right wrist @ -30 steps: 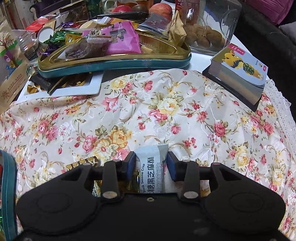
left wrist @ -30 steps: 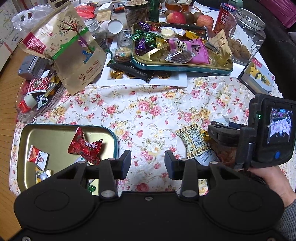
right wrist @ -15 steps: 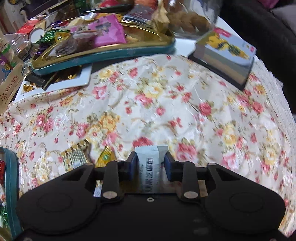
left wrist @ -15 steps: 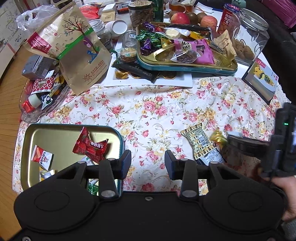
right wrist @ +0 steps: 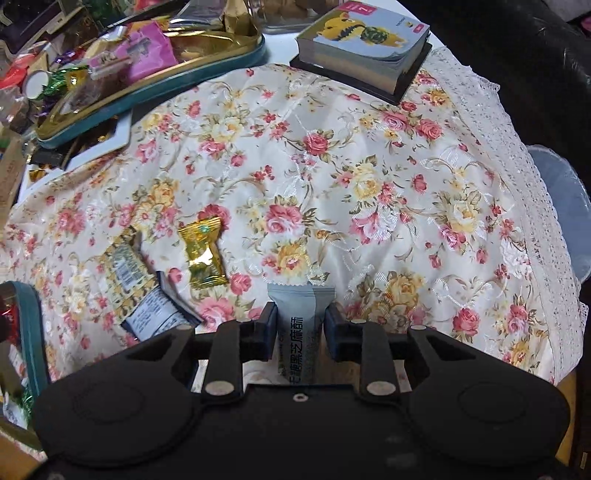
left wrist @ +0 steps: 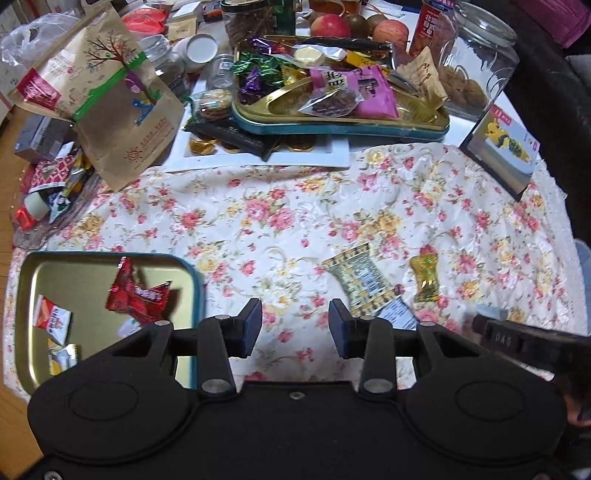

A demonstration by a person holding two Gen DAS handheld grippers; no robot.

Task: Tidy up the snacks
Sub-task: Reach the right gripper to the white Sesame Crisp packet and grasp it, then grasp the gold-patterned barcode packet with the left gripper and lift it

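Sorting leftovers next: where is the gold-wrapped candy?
Right wrist view, left of centre: the gold-wrapped candy lies on the floral cloth, right of the patterned packet.

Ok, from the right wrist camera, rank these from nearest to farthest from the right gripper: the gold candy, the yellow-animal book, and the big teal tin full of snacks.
1. Gold candy, on the cloth just ahead and left of the right gripper.
2. Teal tin, far left, piled with snacks.
3. Book, top right, at the cloth's far edge; only slightly beyond the tin.

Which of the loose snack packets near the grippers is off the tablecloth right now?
The grey sesame crisp packet, its end sticking out between the closing right hand-held gripper jaws. The gold candy and patterned packet lie on the cloth.
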